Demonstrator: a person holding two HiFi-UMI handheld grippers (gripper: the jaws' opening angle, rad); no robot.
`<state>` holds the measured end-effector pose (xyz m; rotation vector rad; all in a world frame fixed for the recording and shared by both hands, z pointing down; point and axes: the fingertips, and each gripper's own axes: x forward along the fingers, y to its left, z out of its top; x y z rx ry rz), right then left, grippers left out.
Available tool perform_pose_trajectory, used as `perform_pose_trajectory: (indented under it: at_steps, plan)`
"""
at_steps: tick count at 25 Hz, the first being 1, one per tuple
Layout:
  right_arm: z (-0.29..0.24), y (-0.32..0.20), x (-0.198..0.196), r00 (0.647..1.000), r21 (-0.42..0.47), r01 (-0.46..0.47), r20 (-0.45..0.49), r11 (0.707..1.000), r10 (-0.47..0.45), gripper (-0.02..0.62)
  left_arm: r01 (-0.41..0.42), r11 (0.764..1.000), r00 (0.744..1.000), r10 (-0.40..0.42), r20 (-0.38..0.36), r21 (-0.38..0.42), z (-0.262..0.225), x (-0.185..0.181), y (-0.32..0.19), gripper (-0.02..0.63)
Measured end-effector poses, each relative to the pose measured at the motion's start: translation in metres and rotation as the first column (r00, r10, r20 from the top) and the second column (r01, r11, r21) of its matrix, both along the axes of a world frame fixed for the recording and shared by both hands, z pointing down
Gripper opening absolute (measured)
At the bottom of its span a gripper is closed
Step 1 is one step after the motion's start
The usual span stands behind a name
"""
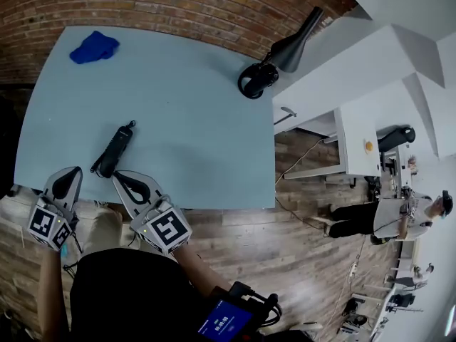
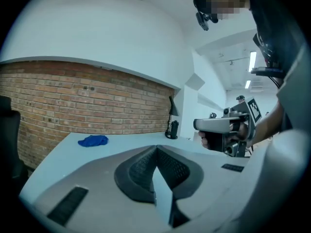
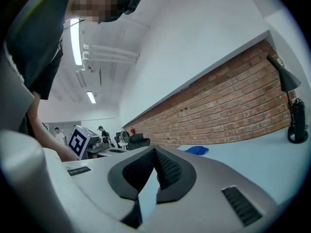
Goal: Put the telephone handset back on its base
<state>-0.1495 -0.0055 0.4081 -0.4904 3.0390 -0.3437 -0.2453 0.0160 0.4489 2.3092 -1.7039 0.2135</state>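
The black telephone handset [image 1: 114, 149] lies on the light blue table [image 1: 199, 141] near its front left, pointing slantwise away from me. A black round stand [image 1: 256, 80], which may be the base, sits at the far right edge. My right gripper [image 1: 128, 183] hovers just in front and to the right of the handset's near end, with its jaws together and nothing between them [image 3: 154, 150]. My left gripper [image 1: 69, 179] hangs at the table's front left corner, also shut and empty [image 2: 156, 149]. Neither gripper view shows the handset.
A blue cloth [image 1: 94, 47] lies at the far left corner of the table. A black desk lamp [image 1: 296, 35] leans over the round stand. A brick wall runs behind the table. White desks [image 1: 370, 91] and a person stand to the right.
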Motion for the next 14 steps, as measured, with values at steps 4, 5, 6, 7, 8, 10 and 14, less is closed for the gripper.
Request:
perform_pose_trajectory:
  at_steps: [4, 5, 6, 7, 8, 10, 14]
  plan:
    - [0.017, 0.005, 0.005, 1.000, -0.044, -0.006, -0.013, 0.999, 0.005, 0.015, 0.054, 0.996, 0.999, -0.054, 0.001, -0.066, 0.026, -0.008, 0.003, 0.027]
    - [0.020, 0.006, 0.007, 1.000, -0.051, -0.009, -0.016, 0.999, 0.008, 0.016, 0.064, 0.995, 0.998, -0.064, 0.001, -0.079, 0.032, -0.008, 0.003, 0.027]
    - [0.023, 0.006, 0.009, 1.000, -0.057, -0.012, -0.018, 0.998, 0.011, 0.016, 0.067, 0.994, 0.998, -0.068, 0.001, -0.090, 0.036, -0.008, 0.003, 0.028]
    - [0.025, 0.007, 0.011, 1.000, -0.060, -0.016, -0.020, 0.998, 0.015, 0.016, 0.066, 0.993, 0.998, -0.067, -0.001, -0.099, 0.040, -0.007, 0.003, 0.026]
    - [0.027, 0.007, 0.013, 1.000, -0.063, -0.020, -0.020, 0.998, 0.019, 0.016, 0.062, 0.993, 0.998, -0.062, -0.002, -0.105, 0.042, -0.005, 0.002, 0.026]
    - [0.029, 0.005, 0.020, 0.999, -0.066, -0.029, -0.019, 0.997, 0.028, 0.016, 0.050, 0.992, 0.999, -0.051, -0.004, -0.115, 0.046, 0.002, 0.000, 0.028]
    - [0.033, 0.000, 0.031, 0.999, -0.077, -0.042, -0.022, 0.996, 0.041, 0.016, 0.036, 0.990, 0.999, -0.037, -0.006, -0.135, 0.054, 0.012, -0.009, 0.028]
